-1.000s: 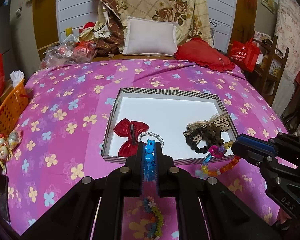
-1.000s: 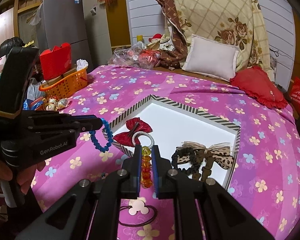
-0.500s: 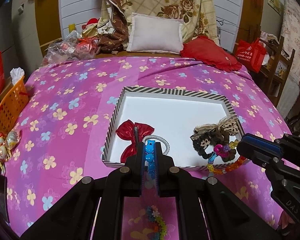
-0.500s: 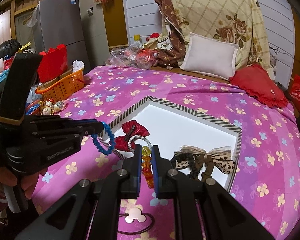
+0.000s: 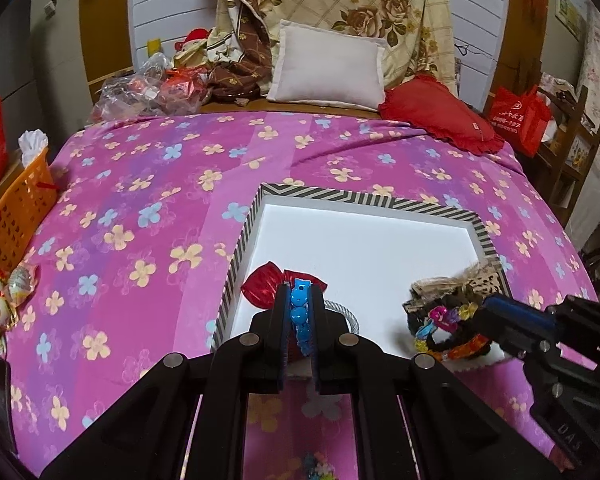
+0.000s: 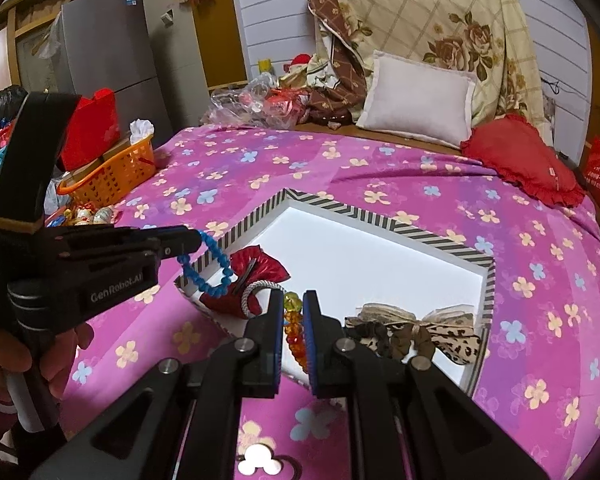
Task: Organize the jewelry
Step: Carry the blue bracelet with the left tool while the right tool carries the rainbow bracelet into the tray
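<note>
Over the near edge of the striped tray (image 5: pixel 428 203), a blue bracelet (image 5: pixel 300 312) is clamped in the left gripper (image 5: pixel 299 304) and an amber bracelet (image 6: pixel 293 330) in the right gripper (image 6: pixel 292 316), the placing step judged underway, lowering and release being called for next.

Glossy blue plastic beads (image 5: pixel 300 312) and translucent amber beads (image 6: pixel 294 334) catch the light. The red bow (image 6: pixel 256 276) looks shiny, foil-like; the leopard bow (image 6: pixel 432 326) is matt cloth. The tray (image 5: pixel 364 200) has a smooth white floor; the bedspread (image 5: pixel 140 200) is soft printed cloth.
</note>
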{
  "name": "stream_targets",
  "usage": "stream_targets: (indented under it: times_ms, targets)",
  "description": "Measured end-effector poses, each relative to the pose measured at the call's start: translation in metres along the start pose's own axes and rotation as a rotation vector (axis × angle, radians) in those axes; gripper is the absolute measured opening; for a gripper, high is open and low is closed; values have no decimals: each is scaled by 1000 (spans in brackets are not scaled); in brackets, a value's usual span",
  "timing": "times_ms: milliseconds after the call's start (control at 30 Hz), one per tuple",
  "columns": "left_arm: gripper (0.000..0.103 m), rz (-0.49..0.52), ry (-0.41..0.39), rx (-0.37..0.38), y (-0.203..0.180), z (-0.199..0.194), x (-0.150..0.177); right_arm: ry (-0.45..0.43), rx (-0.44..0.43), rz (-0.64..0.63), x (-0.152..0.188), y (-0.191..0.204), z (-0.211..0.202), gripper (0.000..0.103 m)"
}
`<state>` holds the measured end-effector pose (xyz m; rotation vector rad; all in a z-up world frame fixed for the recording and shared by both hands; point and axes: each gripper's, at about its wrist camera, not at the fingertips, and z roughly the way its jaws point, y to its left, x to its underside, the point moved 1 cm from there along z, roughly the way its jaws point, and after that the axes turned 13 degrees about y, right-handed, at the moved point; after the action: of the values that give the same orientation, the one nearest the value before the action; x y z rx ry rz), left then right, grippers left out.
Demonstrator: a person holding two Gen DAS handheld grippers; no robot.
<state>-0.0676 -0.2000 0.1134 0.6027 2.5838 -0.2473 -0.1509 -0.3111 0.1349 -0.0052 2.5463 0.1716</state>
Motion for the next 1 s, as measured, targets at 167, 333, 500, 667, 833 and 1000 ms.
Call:
stream_targets:
  times_ms: [167,333,500,667,833,1000]
  targets:
    - [0,4,11,-12,-2,12,-4,14,-15,4,-3,1,13,9]
    - [0,-1,29,-15,-2,23,-6,30,-25,7,-3,0,24,9]
    - [0,-3,40,-19,-3,31,-6,36,-35,6,-4,0,29,9]
    - [0,-5,52,-20,-6,38,-8,55,-28,33,-4,-12,38,9]
    - [0,-4,79,-15,-11,53,-9,104,-12,86,1,-35,58,9]
    - [0,5,108,-9,-18,68,-8,134,28,131,7,-54,70,9]
